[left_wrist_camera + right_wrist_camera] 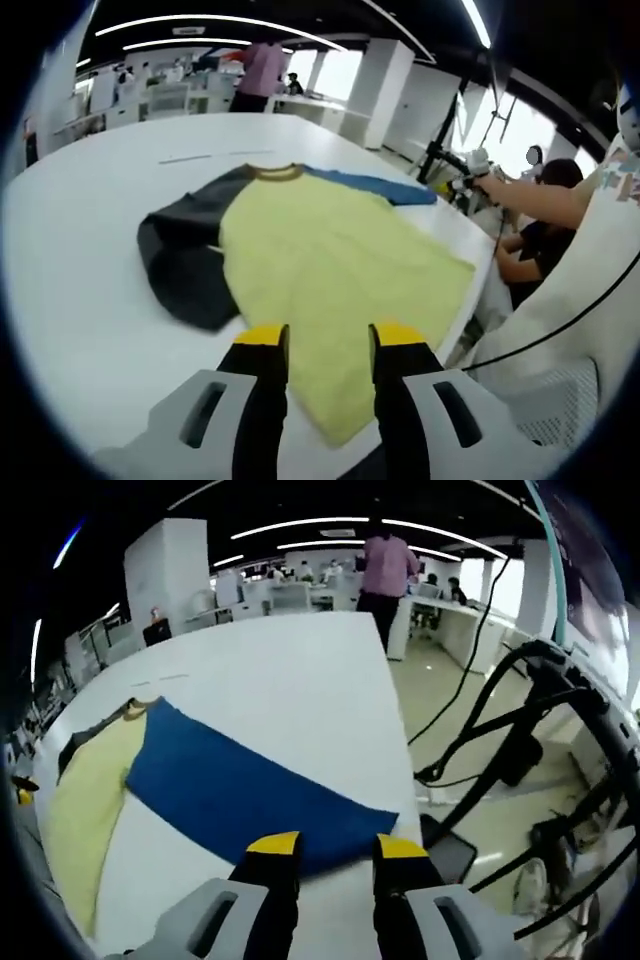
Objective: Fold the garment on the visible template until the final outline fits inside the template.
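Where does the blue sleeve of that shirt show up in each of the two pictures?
Left gripper view: the blue sleeve is a thin strip at upper centre-right, stretching right from the collar.
Right gripper view: the blue sleeve is a large shape across the centre, ending just ahead of the right tool.
Shared landmark: the yellow body of the shirt, adjoining the sleeve on the white table.

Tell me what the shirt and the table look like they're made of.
The shirt looks like soft matte knit fabric: it lies limp and flat with gentle creases. The table appears to be a smooth, hard white surface, perhaps laminate, with a faint sheen; the exact material isn't clear.
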Tool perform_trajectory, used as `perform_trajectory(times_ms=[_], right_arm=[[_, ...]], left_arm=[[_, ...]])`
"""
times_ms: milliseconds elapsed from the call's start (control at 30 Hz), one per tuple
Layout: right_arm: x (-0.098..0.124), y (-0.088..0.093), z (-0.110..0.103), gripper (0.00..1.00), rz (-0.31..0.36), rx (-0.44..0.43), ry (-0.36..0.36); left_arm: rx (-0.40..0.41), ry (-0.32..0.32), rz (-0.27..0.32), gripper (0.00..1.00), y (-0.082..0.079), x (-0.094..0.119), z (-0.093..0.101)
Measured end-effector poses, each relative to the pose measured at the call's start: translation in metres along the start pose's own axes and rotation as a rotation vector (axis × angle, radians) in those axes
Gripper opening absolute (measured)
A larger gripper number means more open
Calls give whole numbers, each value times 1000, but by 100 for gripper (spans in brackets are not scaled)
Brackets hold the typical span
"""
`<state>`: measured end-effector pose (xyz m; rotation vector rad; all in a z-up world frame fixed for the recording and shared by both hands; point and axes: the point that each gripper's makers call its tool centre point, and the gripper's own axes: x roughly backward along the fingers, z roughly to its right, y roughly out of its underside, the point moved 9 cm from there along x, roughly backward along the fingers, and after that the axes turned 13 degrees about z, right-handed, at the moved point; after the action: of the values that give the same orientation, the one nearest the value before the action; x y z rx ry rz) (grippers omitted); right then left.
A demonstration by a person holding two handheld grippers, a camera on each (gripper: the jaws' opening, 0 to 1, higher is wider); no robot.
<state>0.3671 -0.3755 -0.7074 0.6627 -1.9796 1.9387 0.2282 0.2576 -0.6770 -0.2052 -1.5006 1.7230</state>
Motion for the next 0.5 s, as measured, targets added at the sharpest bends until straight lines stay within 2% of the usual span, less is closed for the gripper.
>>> perform_trajectory(times_ms=[133,300,500], right_arm=[[-1,7,-1,28,-21,-26,7],[-4,17,-4,26,-57,-50,12],[-7,19,-10,19,-74,0,-2]], left_arm=[[2,-3,-3,29,2,2,0],[8,-9,-7,29,5,4,0],[8,-7,-10,29,6,3,1]])
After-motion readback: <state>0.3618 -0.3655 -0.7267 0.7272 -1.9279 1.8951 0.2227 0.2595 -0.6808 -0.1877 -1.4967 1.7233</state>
